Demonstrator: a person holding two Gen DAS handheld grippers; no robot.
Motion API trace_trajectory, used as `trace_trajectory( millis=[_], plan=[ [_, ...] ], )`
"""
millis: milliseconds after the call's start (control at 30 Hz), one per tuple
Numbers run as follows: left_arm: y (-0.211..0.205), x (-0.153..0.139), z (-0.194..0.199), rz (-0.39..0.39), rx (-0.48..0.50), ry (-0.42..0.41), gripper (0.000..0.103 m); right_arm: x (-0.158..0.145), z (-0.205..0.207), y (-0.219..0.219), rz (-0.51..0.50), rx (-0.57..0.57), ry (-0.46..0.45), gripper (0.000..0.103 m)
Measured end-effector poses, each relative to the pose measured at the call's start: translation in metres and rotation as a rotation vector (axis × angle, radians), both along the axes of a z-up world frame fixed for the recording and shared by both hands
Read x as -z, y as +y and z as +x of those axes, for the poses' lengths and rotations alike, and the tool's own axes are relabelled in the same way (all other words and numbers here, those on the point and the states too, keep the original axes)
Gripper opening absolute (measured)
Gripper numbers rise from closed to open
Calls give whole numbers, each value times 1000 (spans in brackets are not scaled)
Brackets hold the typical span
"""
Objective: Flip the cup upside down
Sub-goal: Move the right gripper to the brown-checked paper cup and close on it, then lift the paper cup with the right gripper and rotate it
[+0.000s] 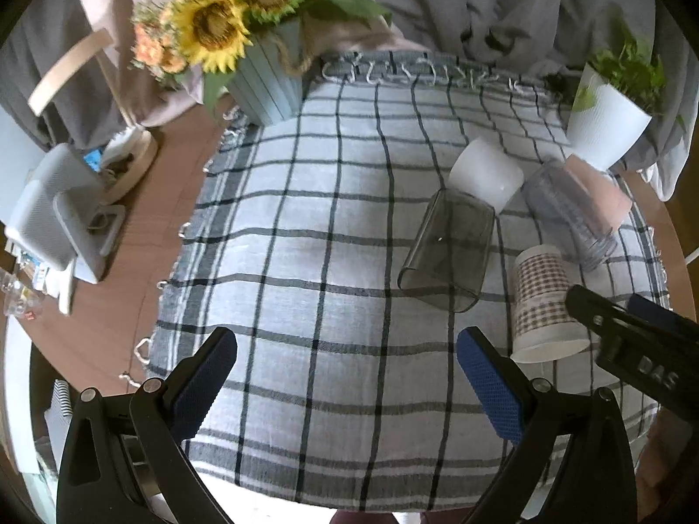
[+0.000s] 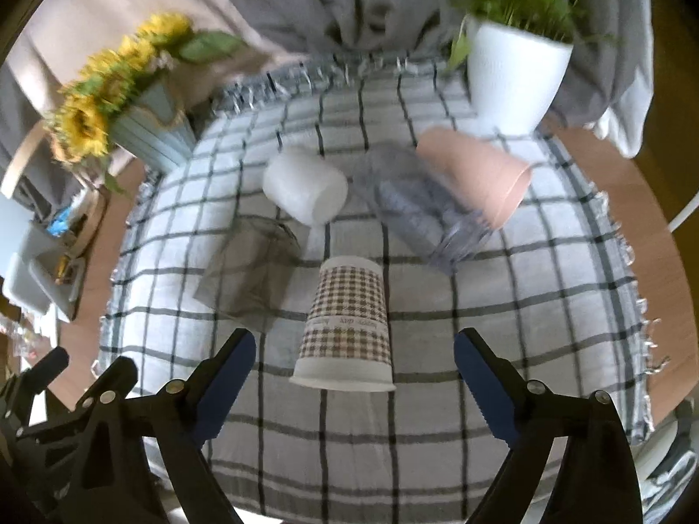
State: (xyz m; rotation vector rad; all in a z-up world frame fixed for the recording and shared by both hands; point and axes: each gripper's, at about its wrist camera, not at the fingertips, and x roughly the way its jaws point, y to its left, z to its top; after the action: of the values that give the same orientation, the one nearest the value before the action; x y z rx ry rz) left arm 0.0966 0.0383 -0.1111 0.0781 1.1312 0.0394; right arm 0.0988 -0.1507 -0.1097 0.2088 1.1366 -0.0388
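A checked paper cup (image 2: 345, 327) stands upside down on the plaid cloth (image 2: 393, 436), just ahead of my open right gripper (image 2: 354, 349), between its fingers but untouched. It also shows in the left wrist view (image 1: 544, 301), with the right gripper (image 1: 611, 305) beside it. A smoky clear cup (image 1: 448, 249), a white cup (image 1: 485, 172), a clear ribbed cup (image 1: 568, 214) and a pink cup (image 2: 474, 172) stand upside down behind it. My left gripper (image 1: 345, 358) is open and empty over the cloth's left part.
A sunflower pot (image 1: 266, 83) stands at the cloth's back left, a white plant pot (image 1: 605, 124) at back right. Grey fabric hangs behind. The wooden table (image 1: 131, 262) carries a white device (image 1: 57, 214) and clutter at left.
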Motion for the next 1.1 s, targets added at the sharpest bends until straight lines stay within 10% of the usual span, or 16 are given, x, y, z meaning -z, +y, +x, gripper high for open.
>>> trace_trajectory(
  millis=[567, 1100],
  plan=[
    [-6, 51, 44, -22, 23, 138, 103, 74, 53, 4, 45, -3, 226, 77],
    [0, 50, 36, -30, 8, 144, 103, 77, 43, 10, 70, -27, 232, 64]
  ],
)
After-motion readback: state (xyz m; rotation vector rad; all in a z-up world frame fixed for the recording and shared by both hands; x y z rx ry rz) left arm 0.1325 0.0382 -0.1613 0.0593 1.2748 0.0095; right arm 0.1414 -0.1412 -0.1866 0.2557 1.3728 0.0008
